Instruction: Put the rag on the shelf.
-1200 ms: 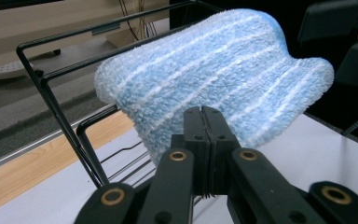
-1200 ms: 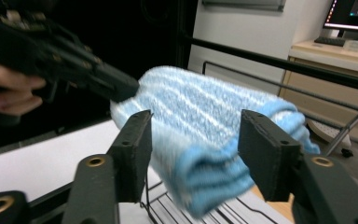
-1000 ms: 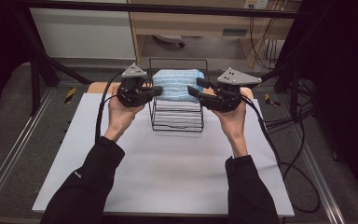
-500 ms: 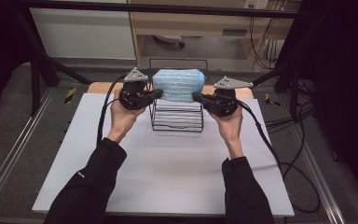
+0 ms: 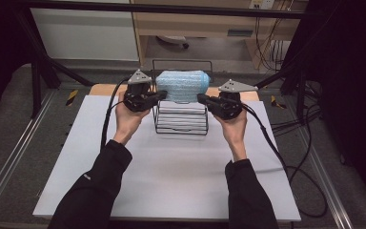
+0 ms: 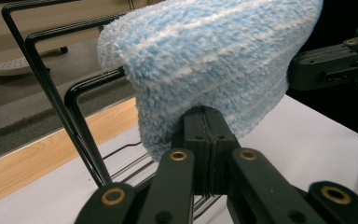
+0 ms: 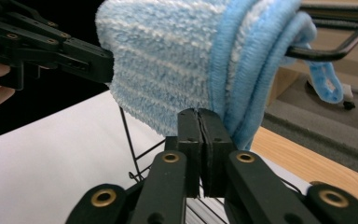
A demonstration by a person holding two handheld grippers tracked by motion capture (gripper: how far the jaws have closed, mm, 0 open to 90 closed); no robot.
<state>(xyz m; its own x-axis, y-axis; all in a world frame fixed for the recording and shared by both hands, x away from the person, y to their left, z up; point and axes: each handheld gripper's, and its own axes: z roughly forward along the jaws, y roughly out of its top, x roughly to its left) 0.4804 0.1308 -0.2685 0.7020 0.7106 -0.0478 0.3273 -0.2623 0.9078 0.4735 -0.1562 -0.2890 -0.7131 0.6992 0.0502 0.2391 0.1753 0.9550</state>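
a: blue towel (image 5: 182, 86) draped over the top of the black wire rack (image 5: 180, 117), folded, hanging down both sides. rack near the far edge of the white table (image 5: 171, 176).

b: left gripper (image 5: 161, 95) at the rack's left side, jaws pressed together on the towel's lower left hem. pinching very little cloth, judging from the left gripper view (image 6: 207, 140).

a: right gripper (image 5: 202, 98) at the rack's right side, jaws just closed, also shut tight at the towel's layered edge (image 7: 200, 140). hard to say whether cloth actually caught there or merely behind the tips.

b: risk then: lifting with one corner slipping free, towel sagging to one side and dropping beside the rack.

a: also snagging. fold wrapped around the top wire (image 7: 335, 51); pulling sideways rather than upward likely to drag or tip the light rack.

b: uneven pull between both sides, likely to undo the fold too.
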